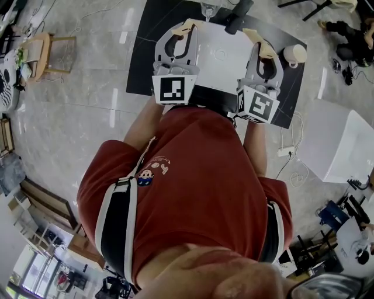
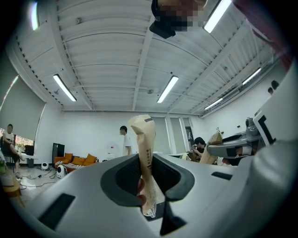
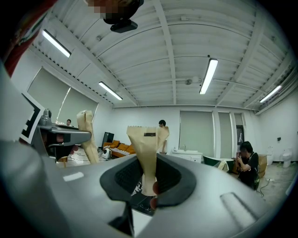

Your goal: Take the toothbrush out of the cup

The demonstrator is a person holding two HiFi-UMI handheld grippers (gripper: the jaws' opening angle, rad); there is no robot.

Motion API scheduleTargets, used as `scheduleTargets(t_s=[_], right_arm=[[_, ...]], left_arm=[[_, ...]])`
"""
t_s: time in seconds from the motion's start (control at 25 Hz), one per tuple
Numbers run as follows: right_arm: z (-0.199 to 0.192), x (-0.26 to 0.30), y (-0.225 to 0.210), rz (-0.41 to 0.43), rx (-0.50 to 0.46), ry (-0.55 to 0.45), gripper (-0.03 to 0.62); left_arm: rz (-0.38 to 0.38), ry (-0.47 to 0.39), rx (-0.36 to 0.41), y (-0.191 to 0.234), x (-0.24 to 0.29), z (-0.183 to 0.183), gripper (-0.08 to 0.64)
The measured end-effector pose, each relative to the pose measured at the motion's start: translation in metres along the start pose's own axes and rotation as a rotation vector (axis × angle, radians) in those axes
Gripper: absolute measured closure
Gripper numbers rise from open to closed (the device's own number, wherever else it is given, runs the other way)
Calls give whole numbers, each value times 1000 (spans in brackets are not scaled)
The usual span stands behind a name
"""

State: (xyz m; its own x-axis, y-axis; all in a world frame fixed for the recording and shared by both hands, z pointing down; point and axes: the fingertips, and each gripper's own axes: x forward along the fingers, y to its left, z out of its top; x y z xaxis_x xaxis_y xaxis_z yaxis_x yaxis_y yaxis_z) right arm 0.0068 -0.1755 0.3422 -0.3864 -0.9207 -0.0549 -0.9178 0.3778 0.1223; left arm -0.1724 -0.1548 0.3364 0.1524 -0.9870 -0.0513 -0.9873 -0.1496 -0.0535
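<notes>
Left gripper (image 1: 187,25): fingers pressed together, nothing between them. Clear cup (image 1: 209,8) stands just beyond and right of them, at the worktop (image 1: 219,55) far edge. Right gripper (image 1: 260,36): fingers together, empty. White cup (image 1: 295,54) sits right of them. I can't make out the toothbrush.

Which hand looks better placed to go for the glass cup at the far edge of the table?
Left, probably. The left gripper points nearer the glass cup; the right gripper sits further aside, by the white mug.

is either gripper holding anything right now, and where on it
Nothing is held: the left gripper and right gripper both have jaws together, empty.
</notes>
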Motion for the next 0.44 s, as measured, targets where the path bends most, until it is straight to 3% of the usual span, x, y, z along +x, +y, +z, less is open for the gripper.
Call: scheduleTargets(t_s=[0.44], right_arm=[[1, 1, -6, 10, -34, 13, 512]], left_arm=[[-6, -17, 9, -3, 10, 4, 495]])
